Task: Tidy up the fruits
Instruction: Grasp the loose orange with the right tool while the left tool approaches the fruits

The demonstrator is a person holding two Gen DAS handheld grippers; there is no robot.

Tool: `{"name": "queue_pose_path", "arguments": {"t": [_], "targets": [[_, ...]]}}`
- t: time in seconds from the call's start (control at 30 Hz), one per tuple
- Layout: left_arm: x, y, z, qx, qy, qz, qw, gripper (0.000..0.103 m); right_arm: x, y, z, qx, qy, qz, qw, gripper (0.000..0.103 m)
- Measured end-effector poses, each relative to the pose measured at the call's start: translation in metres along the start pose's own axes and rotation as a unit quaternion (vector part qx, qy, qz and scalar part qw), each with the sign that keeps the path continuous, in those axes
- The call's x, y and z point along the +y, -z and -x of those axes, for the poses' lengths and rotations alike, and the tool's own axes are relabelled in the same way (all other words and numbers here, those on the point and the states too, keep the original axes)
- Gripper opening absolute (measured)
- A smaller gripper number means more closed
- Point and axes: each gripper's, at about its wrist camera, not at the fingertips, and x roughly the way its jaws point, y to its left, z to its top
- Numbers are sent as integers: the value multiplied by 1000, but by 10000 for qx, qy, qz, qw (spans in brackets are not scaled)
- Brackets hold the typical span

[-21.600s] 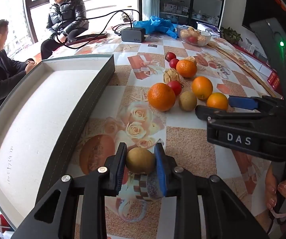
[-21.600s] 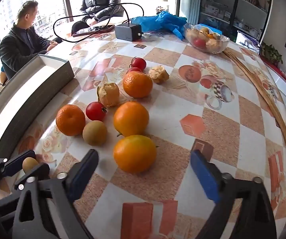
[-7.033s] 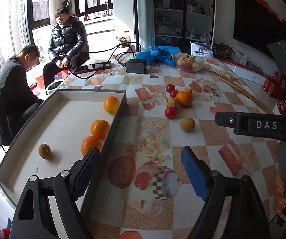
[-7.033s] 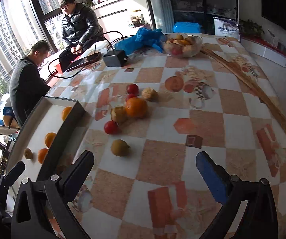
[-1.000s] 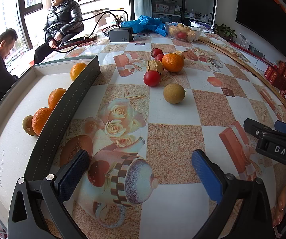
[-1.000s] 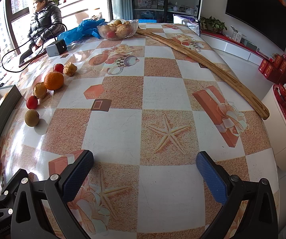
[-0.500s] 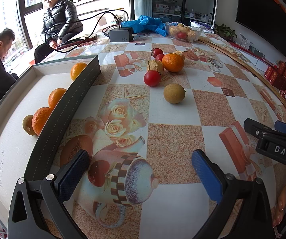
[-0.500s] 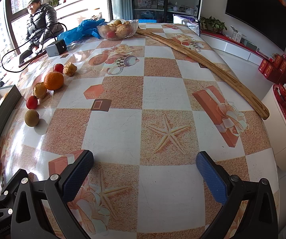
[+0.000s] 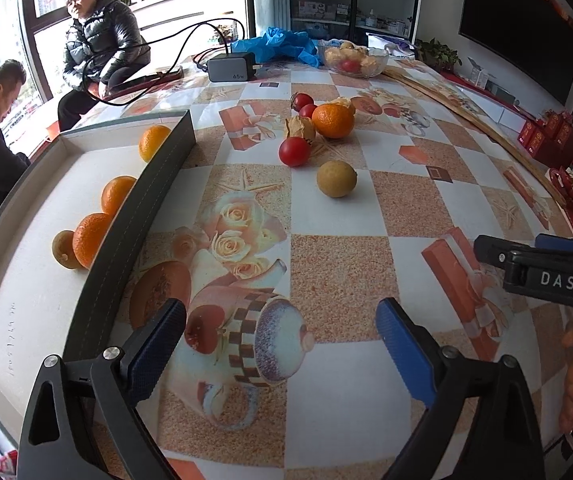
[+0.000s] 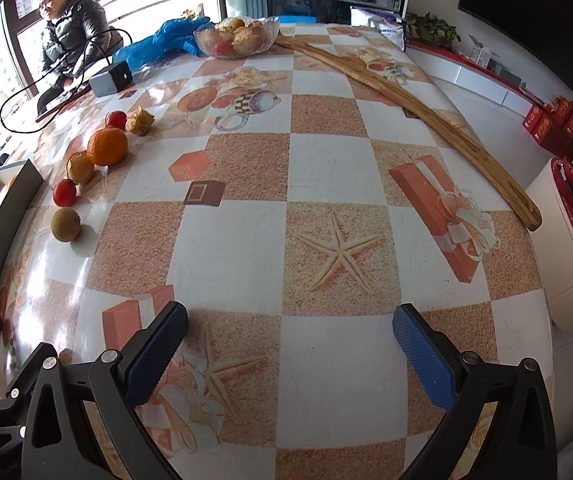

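**Both grippers hover empty over the table; fruit split between tray and tablecloth**

The left gripper sits low in the left wrist view, its jaws wide but closing slightly, with nothing between them but the printed tablecloth. The right gripper occupies the bottom of the right wrist view, jaws spread wide and empty above a bare chequered patch.

At the left of the left wrist view lies the dark-walled tray. Inside it, near its right wall, are three oranges: one towards the upper end, one midway, and one lower down, touching a brown kiwi on its left.

On the cloth, upper centre of the same view, the loose fruit is grouped: a brown kiwi-like fruit nearest, a red tomato just above and left of it, a papery husked fruit, a loose orange, and two small red fruits behind.

A glass fruit bowl stands at the far end of the table, right of a grey power adapter. Two seated people are at the upper left.
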Motion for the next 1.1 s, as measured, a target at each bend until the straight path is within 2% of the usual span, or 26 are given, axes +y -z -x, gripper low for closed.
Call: {"name": "queue_pose_path", "arguments": {"t": [0.07,0.17,0.33,0.47,0.7,0.8,0.87,0.9,1.0,1.1], "targets": [[1,-2,19,-172,57,-125,9998,97,-5,-5,6,112,-343,-78,9993,103],[10,-18,50,-460,215,-192,9985,97,-10,-21,24,45,-690,-262,9973,103],[32,-56,79,-624,514,-25,9967,97,1,-64,51,-247,-918,-113,9954,103],[39,-66,72,-508,516,68,9973,96,23,-92,38,-191,-1182,94,9928,103],[27,-43,34,-83,398,-49,9992,80,79,-111,-16,-14,-1383,531,9890,103],[30,-48,21,34,498,88,9987,75,93,-118,-39,167,-1565,566,9859,83],[31,-55,15,38,463,94,9989,72,96,-121,-52,274,-1718,460,9837,79],[31,-58,12,42,457,79,9989,72,97,-123,-51,126,-1707,474,9841,76],[24,-66,2,71,451,21,9990,71,94,-125,-56,201,-2069,407,9773,38],[15,-71,-9,135,515,-2,9986,70,83,-120,-51,-36,-1881,438,9812,38]]}}
